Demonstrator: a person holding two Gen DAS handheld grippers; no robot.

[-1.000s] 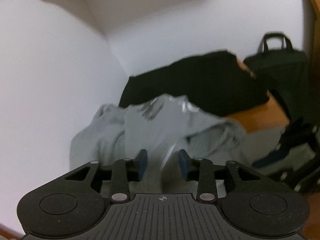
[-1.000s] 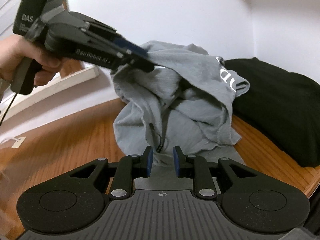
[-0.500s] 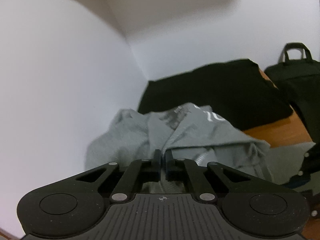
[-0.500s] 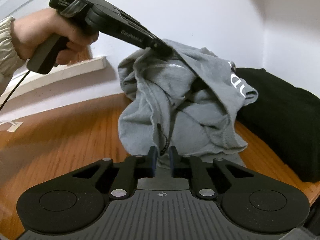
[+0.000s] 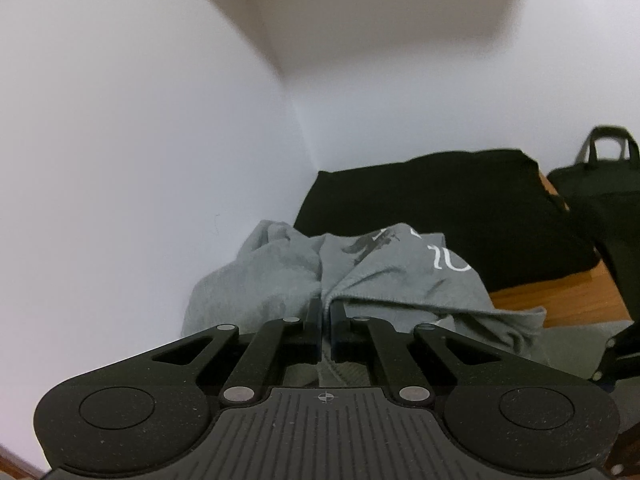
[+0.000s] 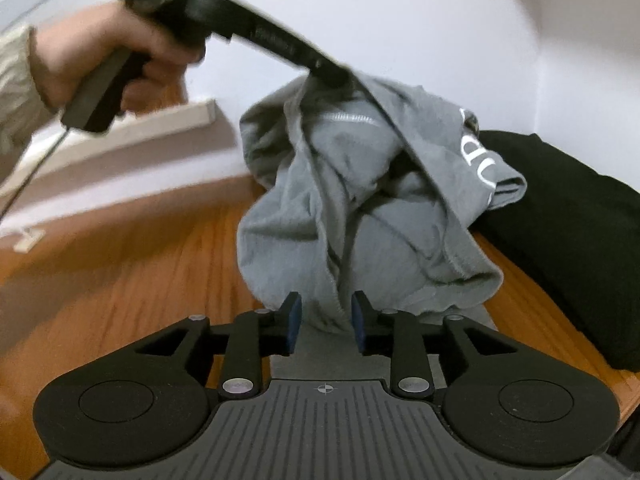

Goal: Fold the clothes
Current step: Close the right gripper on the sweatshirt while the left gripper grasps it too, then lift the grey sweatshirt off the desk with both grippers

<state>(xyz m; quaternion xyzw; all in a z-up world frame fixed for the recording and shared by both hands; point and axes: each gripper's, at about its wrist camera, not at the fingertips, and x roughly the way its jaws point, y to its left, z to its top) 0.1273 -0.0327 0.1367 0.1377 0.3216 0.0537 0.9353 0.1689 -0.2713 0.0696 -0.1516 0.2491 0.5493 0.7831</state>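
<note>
While your left gripper (image 6: 336,76) is clenched on a fold at the top of the crumpled grey cotton sweatshirt with white letters (image 6: 360,200), the cloth hangs from its tips in a loose bunch above the orange-brown wooden floor (image 6: 120,264). In the left wrist view the two black fingers (image 5: 314,320) stand almost together, and a thin edge of grey cloth is pinched between them; the rest of the sweatshirt (image 5: 280,276) spreads just ahead of the jaws and to both sides of them.

Your right gripper (image 6: 326,322) is low, at the bottom hem of the same sweatshirt. Its jaws are opening: the blue pads (image 6: 294,322) stand apart, and a hanging fold of grey cloth comes down between them, but the pads do not press on it, so this gripper is released.

Your left hand (image 6: 120,56), with a beige sleeve (image 6: 16,80) at the wrist, holds the handle up and to the left of the right jaws; this part is blurred.

Beyond the sweatshirt and to the right of both pairs of jaws lies a flat black garment (image 6: 568,232) on the floor. Further right of the left jaws stands a dark bag with handles (image 5: 600,192). A white wall (image 5: 120,160) rises behind the clothes.
</note>
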